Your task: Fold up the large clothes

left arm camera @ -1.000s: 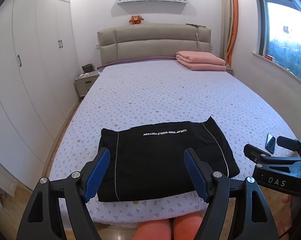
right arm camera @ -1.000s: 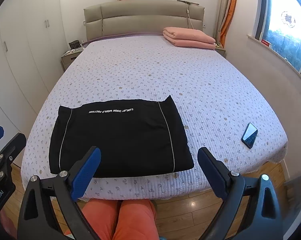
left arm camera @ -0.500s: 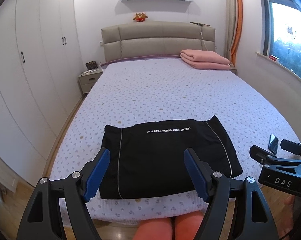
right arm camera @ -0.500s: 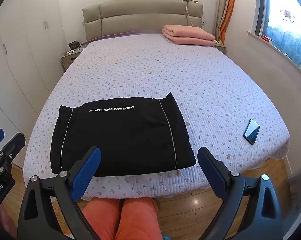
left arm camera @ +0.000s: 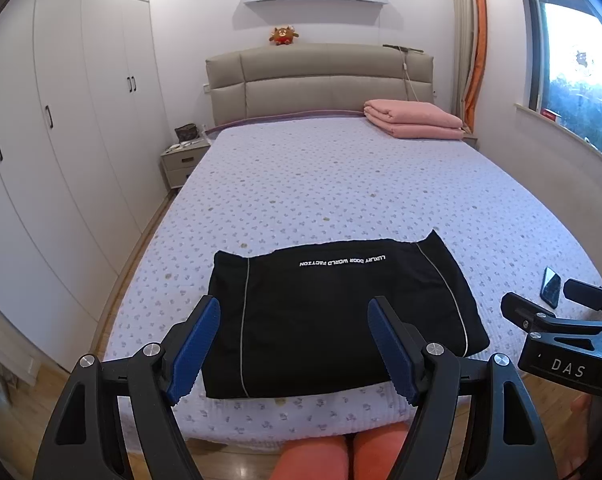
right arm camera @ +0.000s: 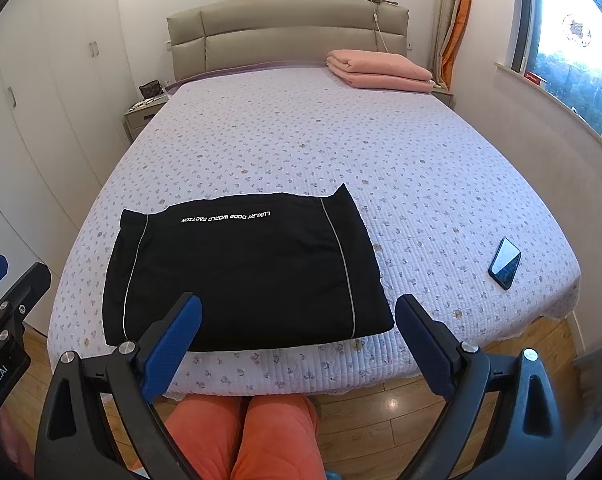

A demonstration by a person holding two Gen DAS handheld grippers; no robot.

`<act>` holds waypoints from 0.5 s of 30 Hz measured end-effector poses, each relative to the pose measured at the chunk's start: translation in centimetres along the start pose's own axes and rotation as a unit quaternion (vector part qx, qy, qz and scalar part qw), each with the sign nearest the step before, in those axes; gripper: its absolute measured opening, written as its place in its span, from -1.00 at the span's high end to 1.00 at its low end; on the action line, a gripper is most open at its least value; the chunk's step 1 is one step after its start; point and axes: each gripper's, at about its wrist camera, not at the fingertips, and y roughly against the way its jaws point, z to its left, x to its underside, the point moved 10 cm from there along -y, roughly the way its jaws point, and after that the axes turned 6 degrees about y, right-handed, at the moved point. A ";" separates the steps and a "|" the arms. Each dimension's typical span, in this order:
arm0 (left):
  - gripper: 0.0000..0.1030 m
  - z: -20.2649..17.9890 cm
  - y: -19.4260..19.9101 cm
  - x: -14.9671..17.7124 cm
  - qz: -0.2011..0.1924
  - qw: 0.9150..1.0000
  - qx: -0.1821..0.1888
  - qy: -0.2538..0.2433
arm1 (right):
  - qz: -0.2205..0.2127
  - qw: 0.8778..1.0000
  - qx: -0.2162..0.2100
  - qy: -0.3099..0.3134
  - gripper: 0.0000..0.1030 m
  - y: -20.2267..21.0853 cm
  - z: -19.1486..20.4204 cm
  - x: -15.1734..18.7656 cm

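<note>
Both claws stand apart and hold nothing: the left gripper (left arm camera: 293, 344) hangs above the near edge of the bed (left arm camera: 341, 184), its 2 blue pads (left arm camera: 195, 346) framing the black garment (left arm camera: 333, 320), and the right gripper (right arm camera: 297, 340) hangs likewise with jaws wide, just off the bed's foot. Folded into a flat rectangle with white lettering along its far edge, the garment lies at 6 o'clock on the bed, a phone (right arm camera: 505, 263) well apart at its 3 o'clock and a pink blanket (right arm camera: 377, 70) far off at 1 o'clock by the headboard (right arm camera: 285, 28). Orange-clad legs (right arm camera: 241, 436) show below the grippers.
</note>
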 end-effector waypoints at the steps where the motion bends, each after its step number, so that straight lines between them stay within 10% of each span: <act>1: -0.51 0.0 0.0 0.0 0.000 1.000 0.000 0.000 | 0.000 1.000 0.001 0.000 -0.91 0.0 0.0 0.0; 15: -0.51 0.1 0.7 -0.3 -0.028 0.999 -0.020 -0.024 | 0.003 1.000 -0.002 -0.003 -0.91 0.1 0.4 0.3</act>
